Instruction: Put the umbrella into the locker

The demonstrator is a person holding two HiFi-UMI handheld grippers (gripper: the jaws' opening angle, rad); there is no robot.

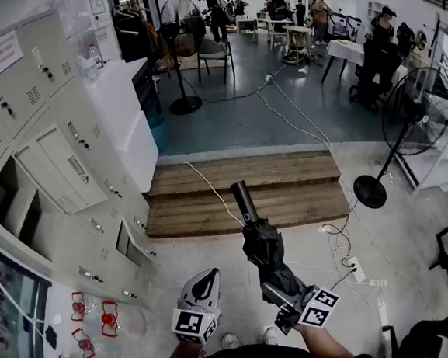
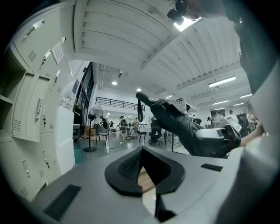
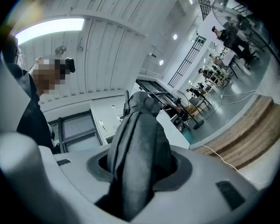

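Observation:
A folded black umbrella slants up and away from me, its handle toward the wooden step. My right gripper is shut on its fabric body, which fills the jaws in the right gripper view. My left gripper hangs just left of it, shut and empty, its tips meeting in a point. The umbrella crosses to the right in the left gripper view. The grey lockers line the left side, with one open compartment and a lower open one.
A wooden step lies ahead, with cables and a power strip on the floor to its right. Standing fans are at right and far back. A white cabinet adjoins the lockers. People and tables fill the far room.

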